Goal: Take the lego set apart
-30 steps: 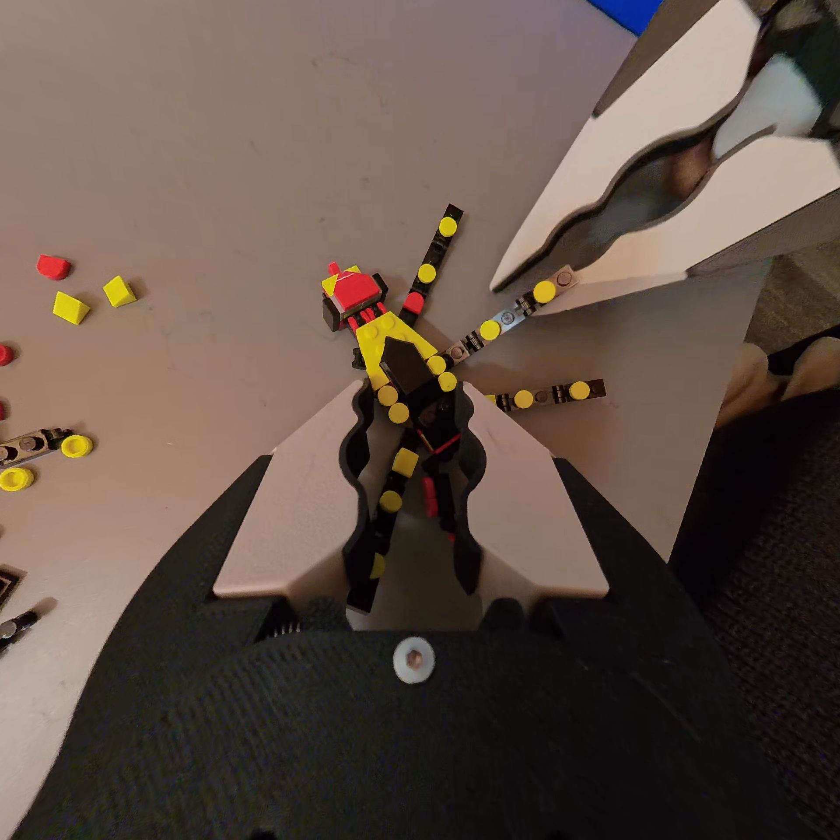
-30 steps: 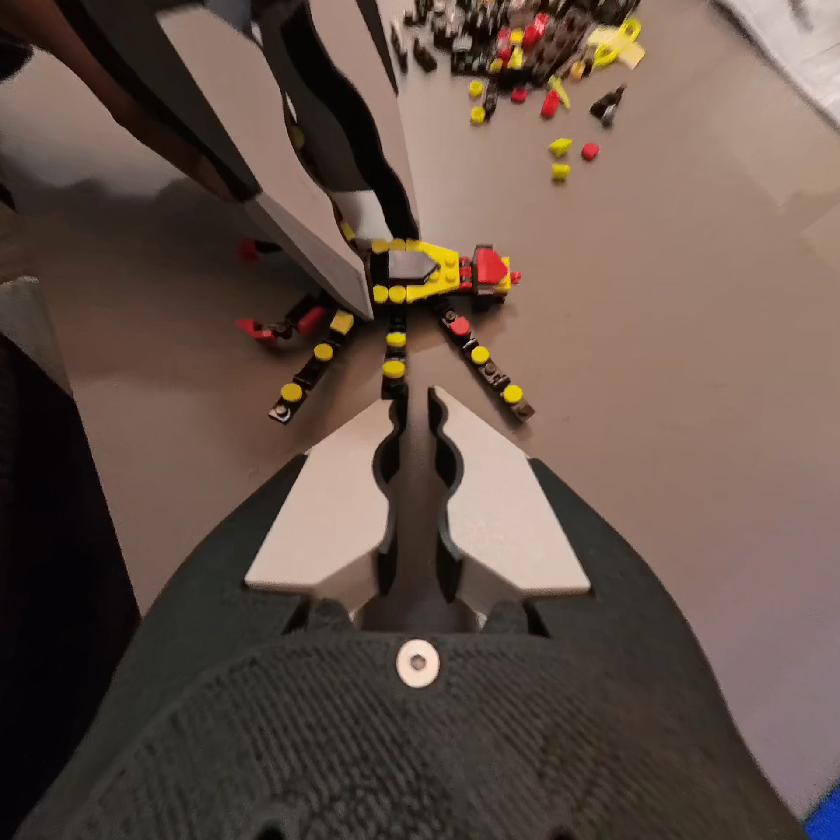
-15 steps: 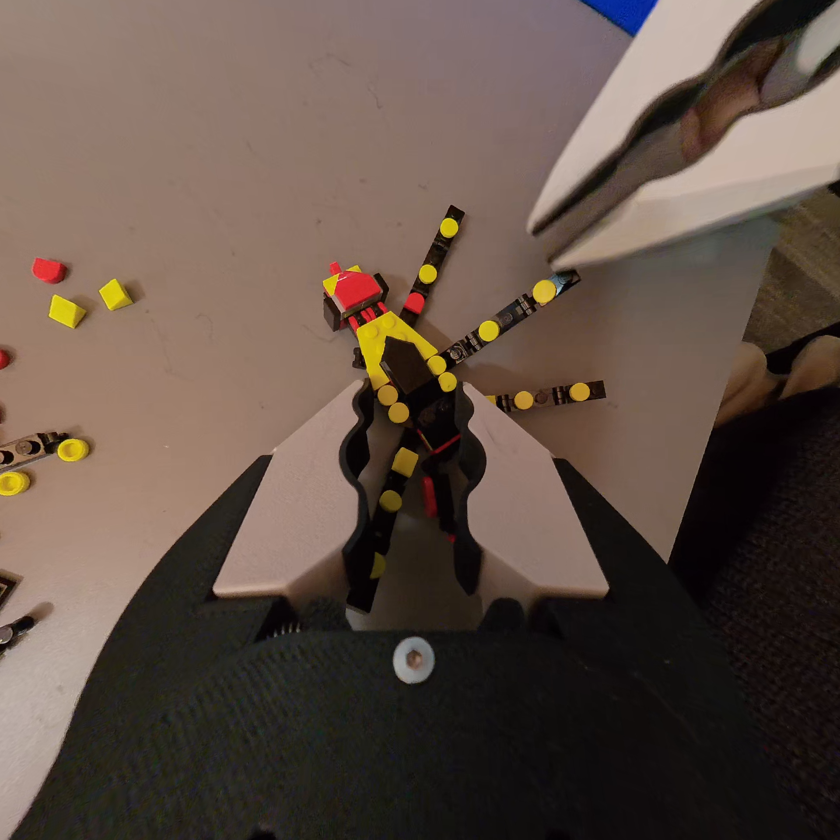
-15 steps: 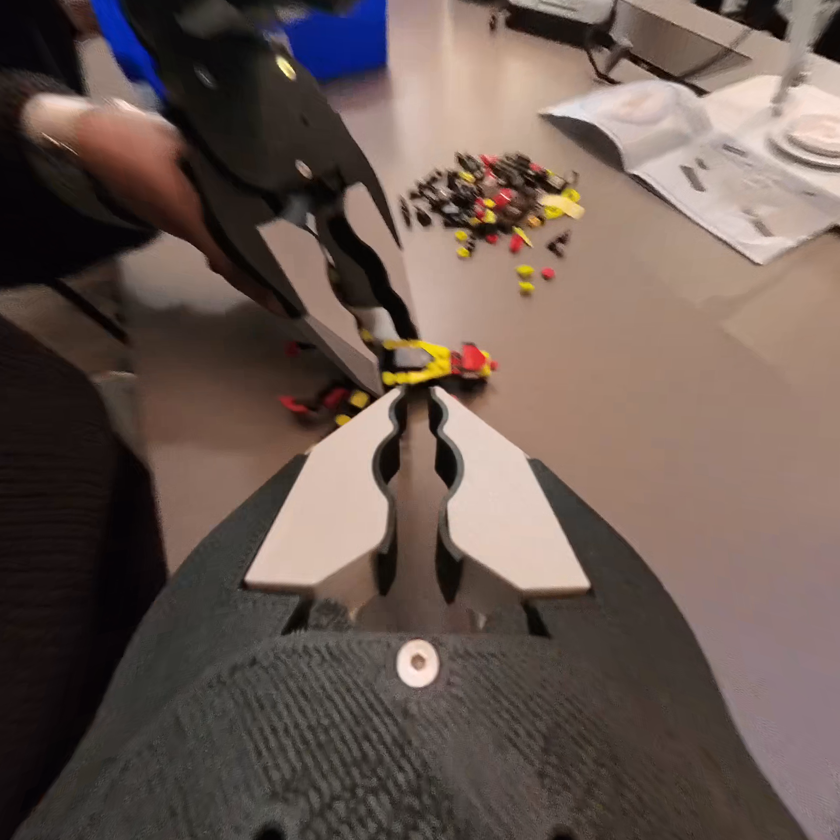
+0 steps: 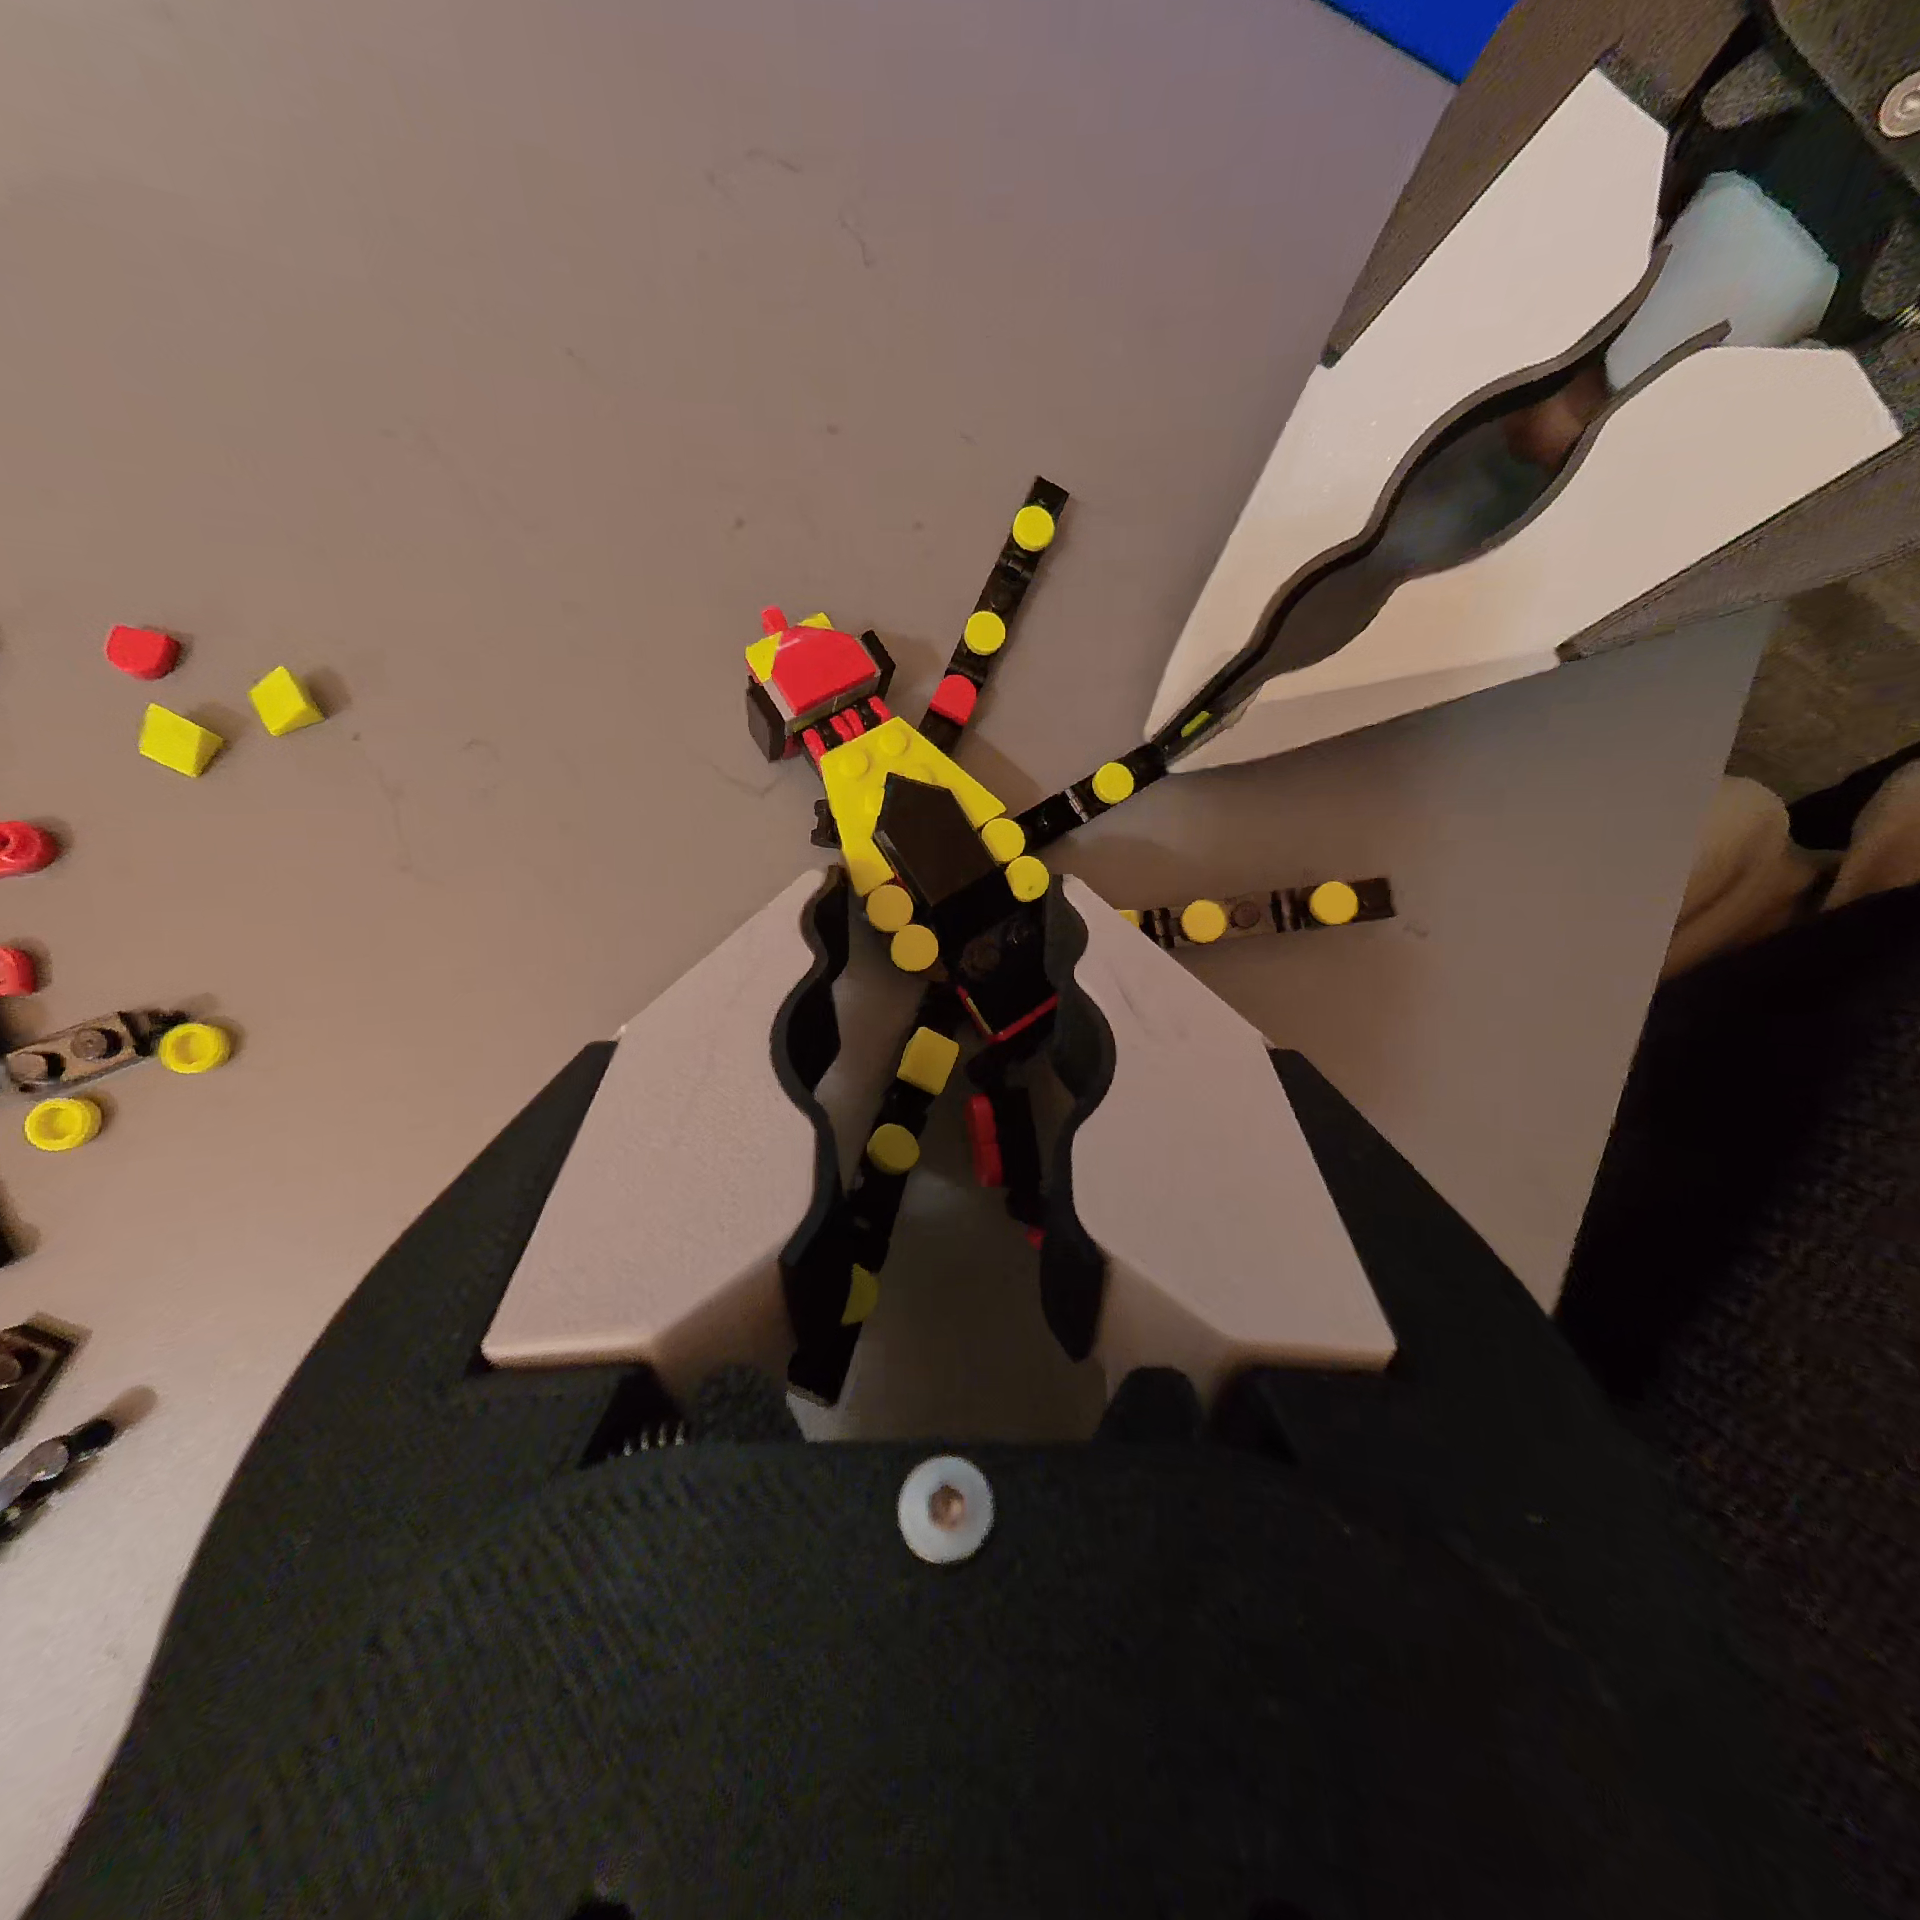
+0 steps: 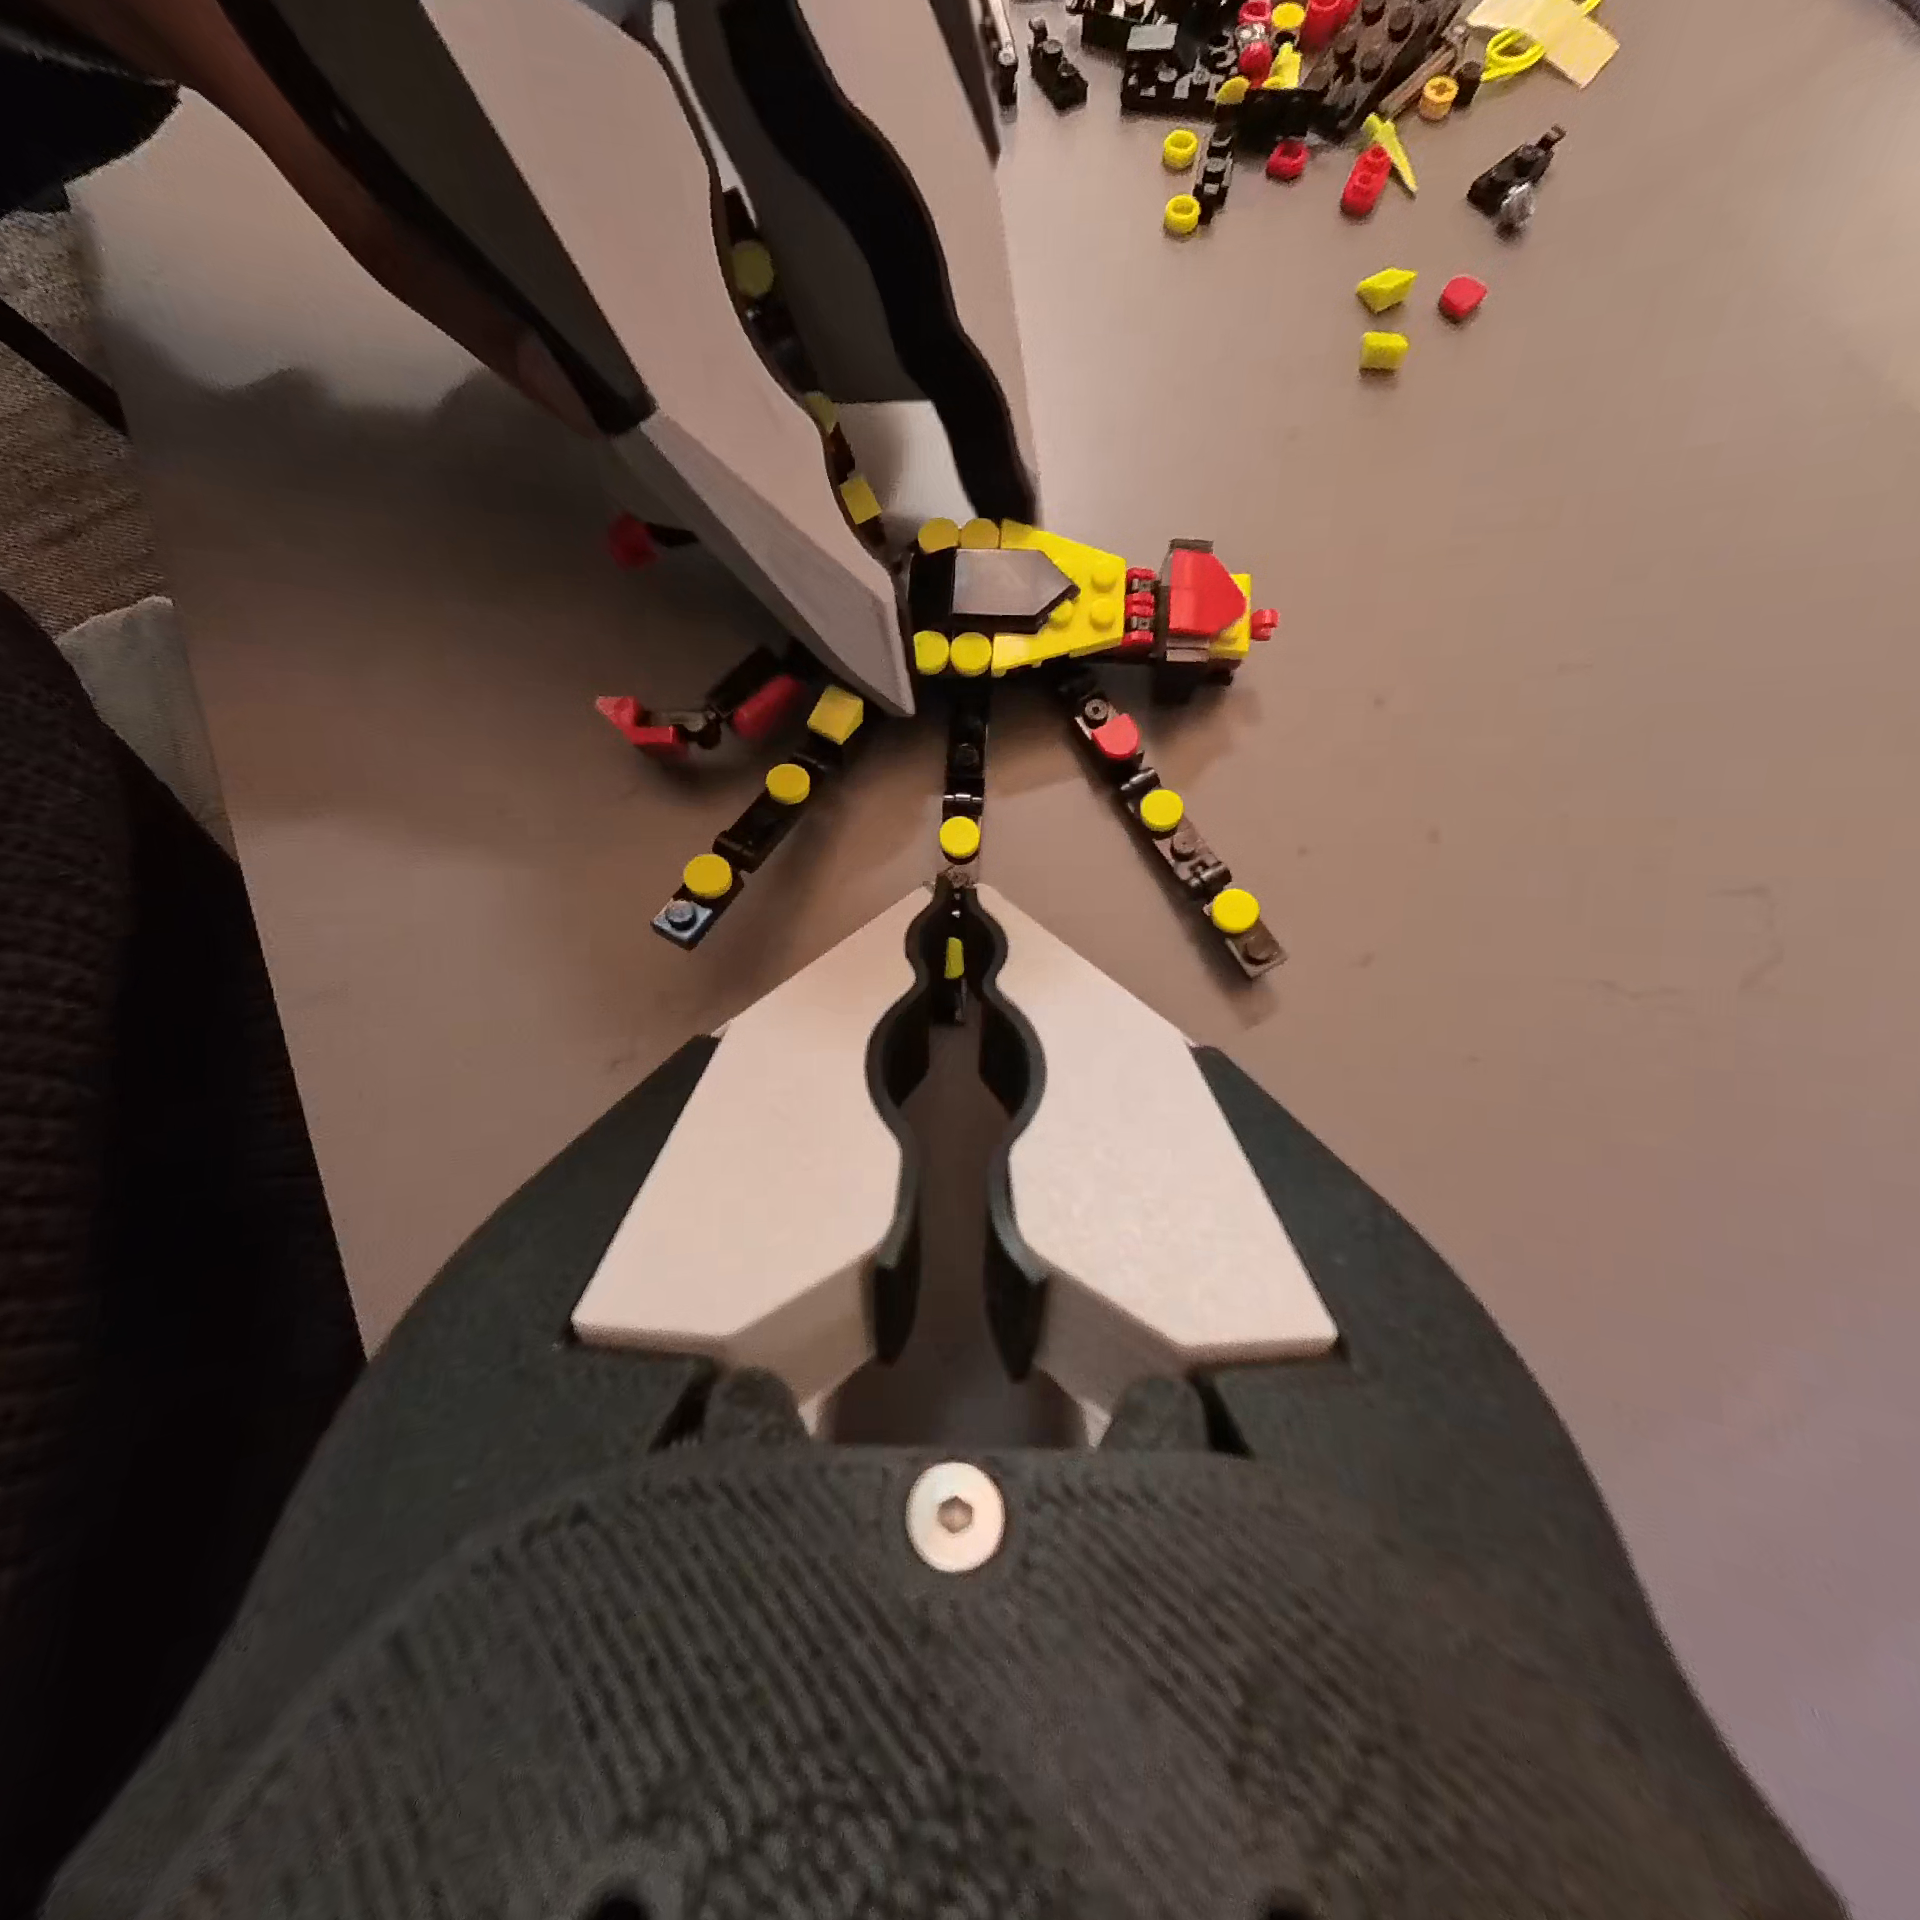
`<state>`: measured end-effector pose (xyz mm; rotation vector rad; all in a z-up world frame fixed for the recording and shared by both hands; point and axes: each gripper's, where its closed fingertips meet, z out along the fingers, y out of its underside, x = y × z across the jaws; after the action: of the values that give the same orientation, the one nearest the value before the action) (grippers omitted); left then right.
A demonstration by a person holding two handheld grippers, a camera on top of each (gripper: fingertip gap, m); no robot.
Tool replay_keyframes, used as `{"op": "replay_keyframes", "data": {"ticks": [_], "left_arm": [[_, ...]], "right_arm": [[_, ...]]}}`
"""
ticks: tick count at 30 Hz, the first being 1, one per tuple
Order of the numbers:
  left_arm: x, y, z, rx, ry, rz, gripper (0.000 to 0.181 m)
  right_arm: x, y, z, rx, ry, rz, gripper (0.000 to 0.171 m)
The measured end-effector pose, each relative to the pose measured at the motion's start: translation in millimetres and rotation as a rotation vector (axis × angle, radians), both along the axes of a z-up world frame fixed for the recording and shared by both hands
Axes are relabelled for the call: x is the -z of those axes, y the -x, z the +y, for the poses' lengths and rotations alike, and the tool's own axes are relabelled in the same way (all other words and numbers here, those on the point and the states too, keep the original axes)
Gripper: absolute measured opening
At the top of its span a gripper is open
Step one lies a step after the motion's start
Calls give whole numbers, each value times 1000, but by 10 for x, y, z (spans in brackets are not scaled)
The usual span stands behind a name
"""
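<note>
A yellow, black and red lego model [image 5: 914, 821] with several thin black legs lies on the tan table. My left gripper [image 5: 940, 894] is shut on the rear of its body, with one leg and a red-tipped tail running back between the jaws. My right gripper [image 6: 954, 902] is shut on the outer end of the middle leg [image 6: 961, 836], which stays joined to the body [image 6: 1039, 603]. In the left wrist view the right gripper [image 5: 1179, 740] pinches that leg [image 5: 1112, 781] from the upper right. The left gripper [image 6: 961, 592] shows from above in the right wrist view.
Loose yellow and red pieces [image 5: 177, 738] lie left of the model. A larger pile of pieces [image 6: 1299, 73] sits farther off. The table edge [image 5: 1662, 935] runs close on the right, with a person's dark clothing beyond it. Spacing between my two grippers at the tips: around 5 cm.
The right gripper lifted away from the middle leg half a second ago, then came back down and closed on its end. The left gripper and the model stayed put.
</note>
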<state>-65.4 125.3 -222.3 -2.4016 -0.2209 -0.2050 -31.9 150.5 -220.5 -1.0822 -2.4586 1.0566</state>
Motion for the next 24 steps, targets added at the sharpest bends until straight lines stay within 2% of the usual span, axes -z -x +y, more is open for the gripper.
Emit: {"op": "replay_keyframes", "data": {"ticks": [4, 8, 20, 24], "left_arm": [[-48, 120, 63, -35, -15, 144, 54], [18, 136, 97, -69, 10, 147, 66], [-3, 121, 151, -127, -42, 13, 64], [18, 138, 136, -122, -24, 61, 61]], "right_arm": [[11, -2, -18, -2, 11, -4, 3], [15, -5, -21, -8, 8, -3, 5], [15, 4, -8, -11, 0, 7, 5], [14, 5, -8, -13, -2, 8, 5]]}}
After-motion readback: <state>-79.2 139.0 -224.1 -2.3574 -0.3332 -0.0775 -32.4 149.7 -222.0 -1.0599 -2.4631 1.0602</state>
